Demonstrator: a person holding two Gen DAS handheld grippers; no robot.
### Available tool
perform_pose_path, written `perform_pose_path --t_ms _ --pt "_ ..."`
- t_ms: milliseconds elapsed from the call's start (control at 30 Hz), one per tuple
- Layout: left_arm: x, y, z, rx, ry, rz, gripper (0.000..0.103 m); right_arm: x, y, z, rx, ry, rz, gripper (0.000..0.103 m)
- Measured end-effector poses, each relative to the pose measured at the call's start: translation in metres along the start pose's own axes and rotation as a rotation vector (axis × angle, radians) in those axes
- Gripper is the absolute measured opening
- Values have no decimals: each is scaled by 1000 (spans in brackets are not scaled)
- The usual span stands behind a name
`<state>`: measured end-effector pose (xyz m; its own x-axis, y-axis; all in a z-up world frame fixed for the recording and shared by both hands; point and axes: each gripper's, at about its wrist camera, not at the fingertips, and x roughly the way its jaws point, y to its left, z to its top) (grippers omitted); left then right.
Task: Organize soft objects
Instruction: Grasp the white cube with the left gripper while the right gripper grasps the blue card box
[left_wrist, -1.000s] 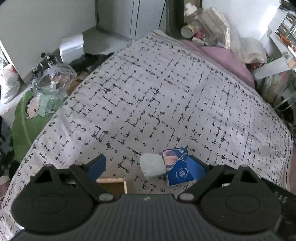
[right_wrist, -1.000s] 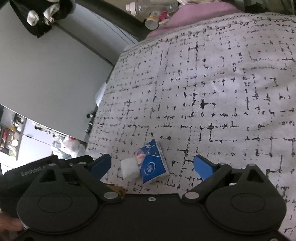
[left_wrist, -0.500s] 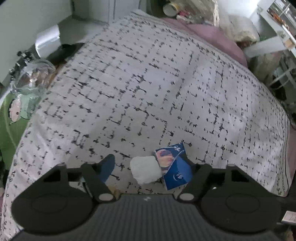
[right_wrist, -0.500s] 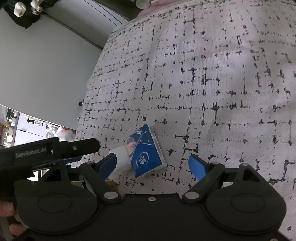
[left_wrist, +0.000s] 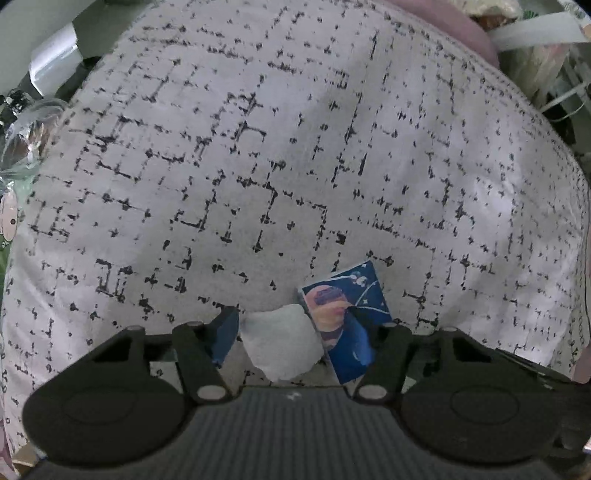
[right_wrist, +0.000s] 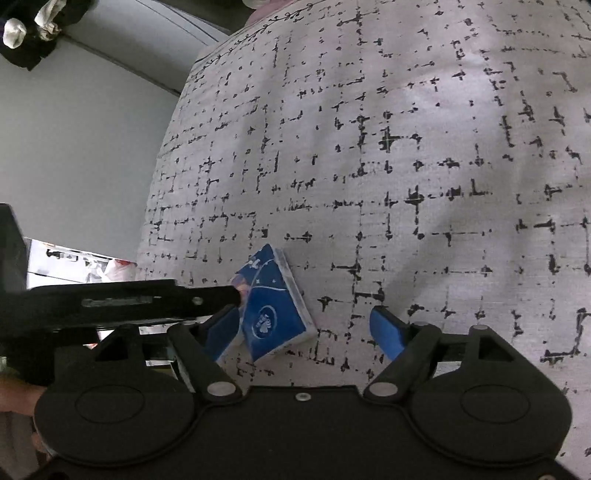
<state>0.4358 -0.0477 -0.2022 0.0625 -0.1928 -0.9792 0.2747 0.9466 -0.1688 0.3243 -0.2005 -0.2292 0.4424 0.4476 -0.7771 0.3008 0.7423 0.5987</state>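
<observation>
Left gripper (left_wrist: 295, 334) has dropped right down onto the bed in the last second, and its jaws have narrowed a good bit; they now bracket both soft things, one pad beside the white wad and the other against the tissue pack's near end. Not clamped yet as far as I can see, there's a sliver of gap on the wad side. The right gripper (right_wrist: 306, 326) came in low too, jaws wide apart, its left pad just touching the pack's edge and the right pad well clear of it. So my read is both are lining up for a pick, with the left one closest to closing.

Biggest thing first: the bedspread (left_wrist: 258, 166), a pale woven cover with a broken black grid print, slightly rumpled and cushiony, so anything pressed on it will sink a little.

Then the tissue pack (left_wrist: 345, 317), lying on the bedspread near its front edge. It's a flat rectangular pocket pack in glossy blue film with a planet picture and a round logo, white tissue showing along its side. Looks squashy but slick.

Smallest is the crumpled tissue (left_wrist: 280, 345), touching the pack's left side. Matte white, lumpy, no fixed shape, probably weighs nothing and will squash flat under a pinch.
</observation>
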Motion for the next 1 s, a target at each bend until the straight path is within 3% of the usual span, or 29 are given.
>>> perform_pose_path --t_ms 467,600,700,800,900,1000 --pt "7 9 3 31 72 64 60 9 6 0 -35 7 7 77" --pt "20 14 -1 24 115 76 48 13 9 -3 -69 2 0 77" --pt "20 13 0 15 105 67 44 14 12 -5 -97 -3 -7 76" --pt "14 6 3 1 91 -7 44 15 14 -5 -104 -5 -14 74" --pt "8 -3 5 28 69 16 44 16 15 -5 -120 -9 -15 71" --pt "10 -6 5 13 75 -1 44 16 13 -6 -123 -17 -34 48"
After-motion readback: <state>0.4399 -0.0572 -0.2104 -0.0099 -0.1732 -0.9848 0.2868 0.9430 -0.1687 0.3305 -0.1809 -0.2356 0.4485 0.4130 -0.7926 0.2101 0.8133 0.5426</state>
